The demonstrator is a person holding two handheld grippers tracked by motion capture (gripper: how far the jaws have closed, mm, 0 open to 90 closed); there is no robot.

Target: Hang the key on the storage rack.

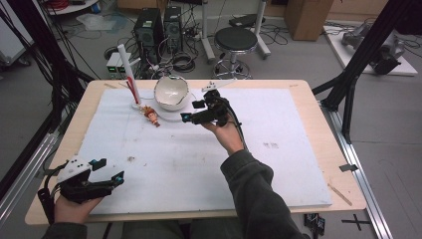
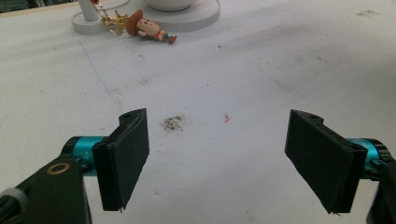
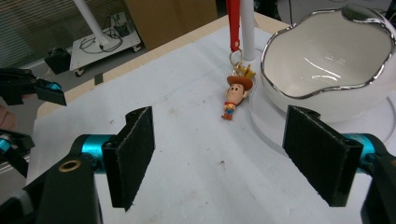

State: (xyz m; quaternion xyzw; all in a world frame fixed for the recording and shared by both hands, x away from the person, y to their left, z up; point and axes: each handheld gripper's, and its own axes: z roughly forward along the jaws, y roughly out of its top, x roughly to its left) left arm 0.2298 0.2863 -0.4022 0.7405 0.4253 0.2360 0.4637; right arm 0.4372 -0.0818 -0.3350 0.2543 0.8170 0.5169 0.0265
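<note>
Left gripper [image 1: 107, 169]: nearest the person, at the near left corner of the white mat [image 1: 278, 164], held low over it in the left hand [image 1: 72, 209]. Jaws spread wide, nothing between the pads; in the left gripper view [image 2: 217, 154] only bare, speckled mat lies between them.

Right gripper [image 1: 193, 110]: farther out, past mid-table, held above the mat in the right hand [image 1: 226, 130], dark sleeve [image 1: 256, 199] trailing back to the near edge. Jaws released and wide apart, gripping nothing. It points toward the figure keychain and the bowl.

Figure keychain [image 3: 236, 95]: small cowboy-hatted figure lying flat on the mat, ahead of the right gripper [image 3: 219, 158] and well clear of its pads. Just beside the bowl, not touching it as far as can be seen. Gold ring at its hat end links to a red strap [image 3: 233, 23].

White post [image 3: 247, 28]: upright, right behind the figure; the red strap hangs along it. Round base on the mat.

Bowl [image 3: 327, 65]: white, wavy silver rim, sitting on a round white disc [image 3: 387, 116] at the far side of the mat, tilted slightly. Empty inside.

Table [image 1: 338, 164]: pale wood edge around the mat.
</note>
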